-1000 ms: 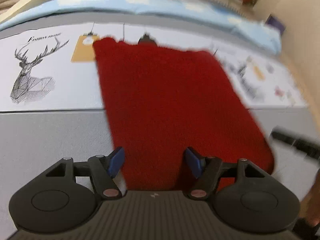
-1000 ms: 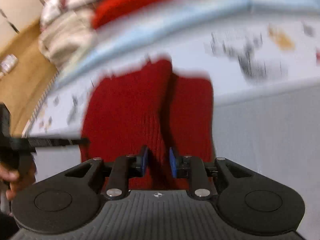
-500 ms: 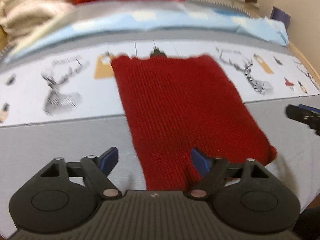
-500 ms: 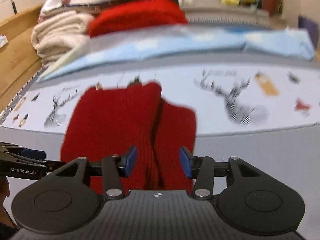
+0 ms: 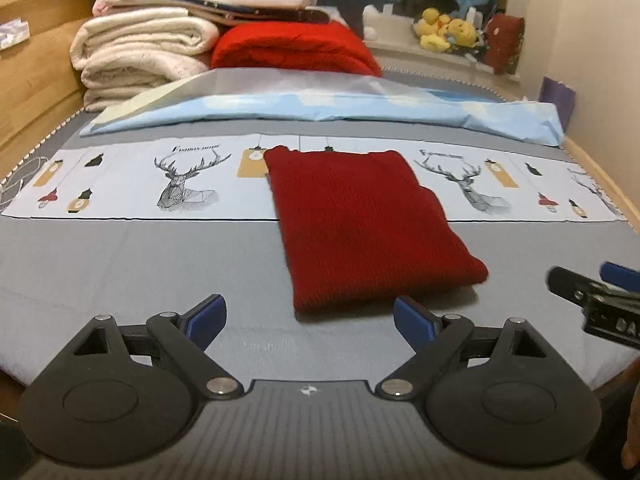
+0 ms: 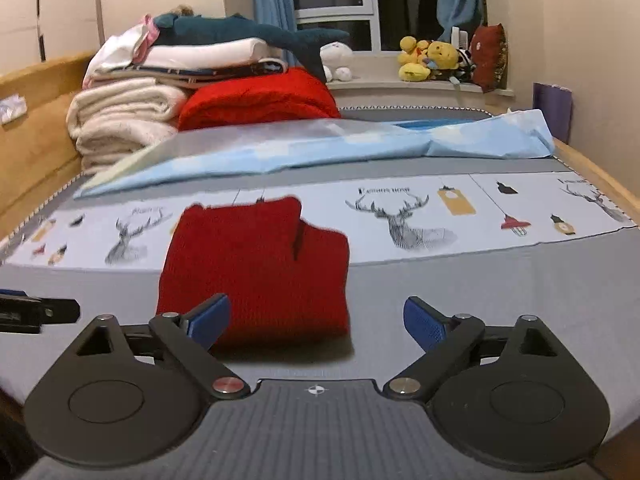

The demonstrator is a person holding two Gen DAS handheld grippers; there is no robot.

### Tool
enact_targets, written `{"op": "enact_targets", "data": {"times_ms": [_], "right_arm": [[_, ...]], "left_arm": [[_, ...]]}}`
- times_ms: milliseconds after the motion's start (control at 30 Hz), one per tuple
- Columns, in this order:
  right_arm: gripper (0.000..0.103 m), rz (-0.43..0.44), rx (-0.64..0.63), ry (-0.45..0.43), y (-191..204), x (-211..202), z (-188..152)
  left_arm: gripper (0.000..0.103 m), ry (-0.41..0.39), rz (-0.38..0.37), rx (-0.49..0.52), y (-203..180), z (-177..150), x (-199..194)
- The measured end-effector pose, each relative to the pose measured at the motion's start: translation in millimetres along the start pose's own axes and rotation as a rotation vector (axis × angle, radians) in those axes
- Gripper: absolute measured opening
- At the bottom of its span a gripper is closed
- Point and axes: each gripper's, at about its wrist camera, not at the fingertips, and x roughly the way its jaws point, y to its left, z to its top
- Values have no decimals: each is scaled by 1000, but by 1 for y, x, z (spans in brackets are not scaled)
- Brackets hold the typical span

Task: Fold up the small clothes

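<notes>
- Left wrist view: the left gripper [image 5: 310, 318] fills the near edge, its blue-padded jaws spread wide and opening further, with nothing between them but bare grey sheet [image 5: 120, 264].
- Just beyond its fingertips lies the folded dark red knitted garment [image 5: 368, 224], flat on the bed, apart from both pads; its near hem rests on the grey sheet and its far part on the white band printed with deer heads and lanterns [image 5: 184, 178].
- At the right edge of this view the right gripper [image 5: 600, 296] shows as a black finger with a blue pad, clear of the garment.
- Right wrist view: the right gripper [image 6: 316, 320] also has its jaws wide and opening; the red garment [image 6: 256, 268] sits ahead and to the left, behind the left pad, not pinched.
- Farther back a light blue cloth [image 6: 320, 148] lies across the bed.
- Behind it stand a stack of cream folded blankets [image 6: 120, 120] and a bright red folded blanket [image 6: 260, 100].
- Yellow plush toys [image 6: 428, 58] sit on the window sill at the far end.
</notes>
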Motion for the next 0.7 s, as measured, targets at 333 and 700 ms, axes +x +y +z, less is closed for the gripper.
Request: {"op": "enact_targets", "data": {"times_ms": [333, 700], "right_arm": [[95, 0, -27, 53, 19, -4, -20], [95, 20, -99, 57, 39, 4, -25]], "left_arm": [[93, -2, -7, -68, -6, -41, 11], [93, -40, -32, -43, -11, -38, 13]]}}
